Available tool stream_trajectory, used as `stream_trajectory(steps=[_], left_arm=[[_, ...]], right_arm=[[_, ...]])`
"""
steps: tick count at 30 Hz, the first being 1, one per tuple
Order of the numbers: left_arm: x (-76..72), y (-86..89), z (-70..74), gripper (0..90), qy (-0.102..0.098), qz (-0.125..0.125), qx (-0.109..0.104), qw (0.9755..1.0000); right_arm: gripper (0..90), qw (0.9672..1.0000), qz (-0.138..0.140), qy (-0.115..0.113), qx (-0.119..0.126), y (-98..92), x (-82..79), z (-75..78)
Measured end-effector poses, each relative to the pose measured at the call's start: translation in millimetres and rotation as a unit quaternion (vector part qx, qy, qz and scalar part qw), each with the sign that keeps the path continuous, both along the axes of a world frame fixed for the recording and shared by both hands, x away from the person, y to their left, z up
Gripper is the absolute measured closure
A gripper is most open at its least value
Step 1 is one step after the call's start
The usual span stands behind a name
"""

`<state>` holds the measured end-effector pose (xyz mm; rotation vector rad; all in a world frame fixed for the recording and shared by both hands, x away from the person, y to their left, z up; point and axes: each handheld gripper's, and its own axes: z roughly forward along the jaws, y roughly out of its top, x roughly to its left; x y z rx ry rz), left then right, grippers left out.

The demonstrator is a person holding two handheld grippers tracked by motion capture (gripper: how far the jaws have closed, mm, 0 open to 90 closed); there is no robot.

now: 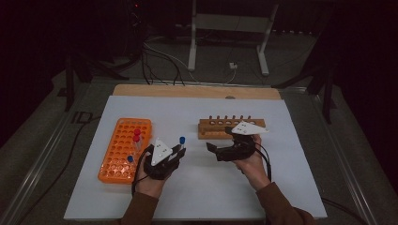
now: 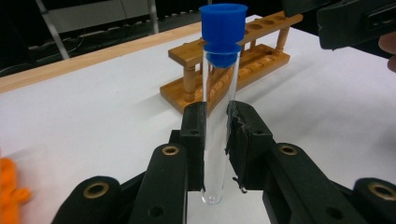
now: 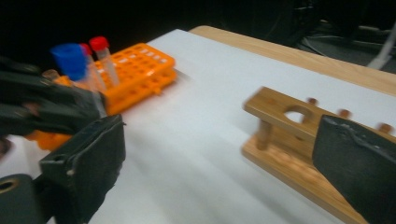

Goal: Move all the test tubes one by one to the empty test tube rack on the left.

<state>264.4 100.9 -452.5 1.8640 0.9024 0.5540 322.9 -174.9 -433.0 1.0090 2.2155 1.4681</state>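
My left hand (image 1: pixel 151 180) comes in from the bottom edge over the white bench (image 1: pixel 197 197), just to the right of the orange rack (image 1: pixel 123 150), and carries the left gripper (image 1: pixel 177 151) angled forward and to the right. Its jaws are closed tight on a clear test tube (image 2: pixel 218 135) with a blue cap (image 2: pixel 223 32), gripping the glass on its lower half. The tube stands upright between the pads, its rounded bottom hanging free below them, between the orange rack and the wooden rack (image 1: pixel 224 127).

My right hand (image 1: pixel 251 161) sits just in front of the wooden rack, with the right gripper (image 1: pixel 212 151) pointing left toward the other gripper. Its jaws are spread wide with nothing between them. In the right gripper view the wooden rack (image 3: pixel 299 140) lies close ahead.
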Motion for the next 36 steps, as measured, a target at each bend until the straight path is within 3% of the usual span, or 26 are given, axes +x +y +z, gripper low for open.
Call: stream_trajectory(steps=[8,17,27,36], left_arm=[[-12.8,28.9,1.7,76.5,0.005,-0.007,-0.005,0.9999],[-32.9,60.5,4.1,76.5,-0.005,-0.021,-0.006,0.9997],[-50.7,90.2,1.7,76.4,-0.01,-0.016,-0.01,0.9998],[-63.4,114.7,-0.9,76.3,-0.014,-0.007,-0.019,0.9997]], right_arm=[[1.8,0.9997,-0.023,-0.003,-0.002,-24.1,-1.7,-3.0],[1.7,0.9987,-0.052,0.002,-0.005,-49.5,-5.5,-8.8],[0.5,0.9971,-0.076,-0.002,-0.004,-73.1,-11.3,-15.0],[0.2,0.9964,-0.085,0.003,0.001,-83.1,-15.2,-19.2]])
